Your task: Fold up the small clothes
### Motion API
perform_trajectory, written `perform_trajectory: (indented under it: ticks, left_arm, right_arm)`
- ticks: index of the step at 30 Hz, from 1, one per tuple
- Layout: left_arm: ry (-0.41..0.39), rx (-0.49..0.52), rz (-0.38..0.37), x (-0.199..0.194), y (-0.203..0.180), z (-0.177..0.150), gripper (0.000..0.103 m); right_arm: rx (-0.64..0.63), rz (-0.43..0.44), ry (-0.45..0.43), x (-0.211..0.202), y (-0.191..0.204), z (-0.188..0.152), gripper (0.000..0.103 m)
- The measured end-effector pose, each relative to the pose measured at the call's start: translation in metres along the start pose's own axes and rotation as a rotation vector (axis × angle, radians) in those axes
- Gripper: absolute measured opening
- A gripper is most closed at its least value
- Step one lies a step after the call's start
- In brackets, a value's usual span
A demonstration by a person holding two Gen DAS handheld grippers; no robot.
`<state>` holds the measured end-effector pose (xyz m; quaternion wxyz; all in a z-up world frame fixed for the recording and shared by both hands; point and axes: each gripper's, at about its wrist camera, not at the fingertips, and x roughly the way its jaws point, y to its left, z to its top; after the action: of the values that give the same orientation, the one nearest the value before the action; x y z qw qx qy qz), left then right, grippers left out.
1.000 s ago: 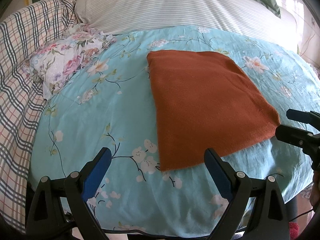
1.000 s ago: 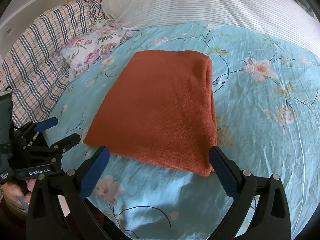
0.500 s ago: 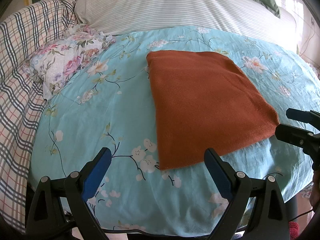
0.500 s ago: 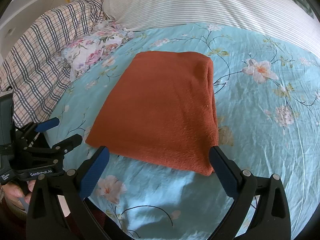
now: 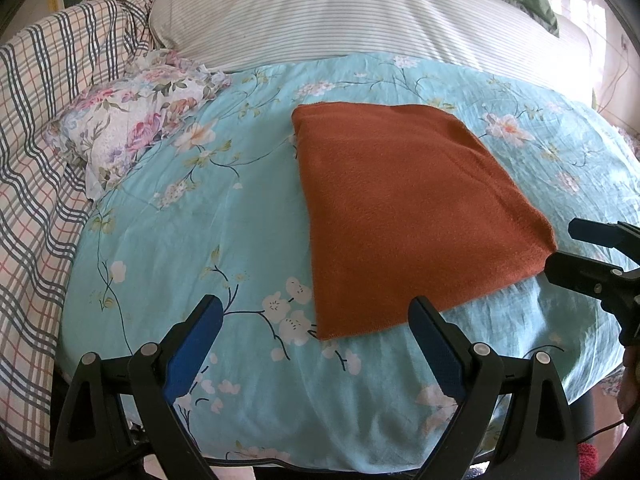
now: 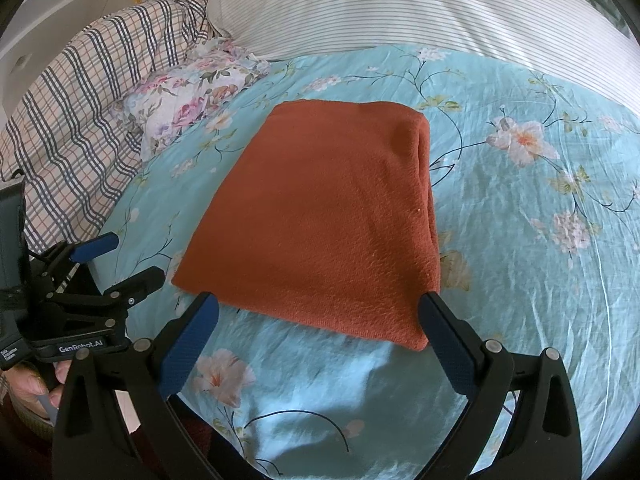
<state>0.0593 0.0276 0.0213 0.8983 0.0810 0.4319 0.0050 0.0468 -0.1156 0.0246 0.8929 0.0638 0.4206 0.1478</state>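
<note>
I'm holding my left gripper [image 5: 314, 322] low over the near edge of the bed, jaws spread wide and gripping nothing, the blue pads facing each other across open floral sheet [image 5: 192, 240]. The folded rust-orange cloth [image 5: 400, 216] is lying flat on that turquoise sheet, and its near left corner is sitting just ahead of the gap between my left jaws, closer to the right-hand finger, not touching either one. Over on the other side, my right gripper [image 6: 318, 312] is hanging just short of the cloth's near edge, jaws also released and wide, and the cloth's near edge is filling almost the whole span between them; the thick folded corner is lying right beside my right-hand finger, though I cannot tell whether it is actually touching. From the left camera I'm seeing the right gripper's fingers poking in at the far right, parted, next to the cloth's near right corner. From the right camera I'm seeing the left gripper at the lower left, parted too, with my left hand [image 6: 28, 388] wrapped round its handle. Beyond the cloth, a flowered pillow [image 5: 132, 120] is resting at the sheet's far left, a plaid blanket [image 5: 36, 128] is bunching along the left side, and a striped pillow [image 5: 340, 8] is stretching across the back.
</note>
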Motion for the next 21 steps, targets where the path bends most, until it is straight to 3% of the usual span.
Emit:
perform_trajectory:
  ticks: [21]
  left_arm:
    - [-0.004, 0.007, -0.004, -0.0008, -0.0044, 0.0034, 0.094]
  right_arm:
    - [-0.001, -0.001, -0.001, 0.0006, 0.0026, 0.0003, 0.100]
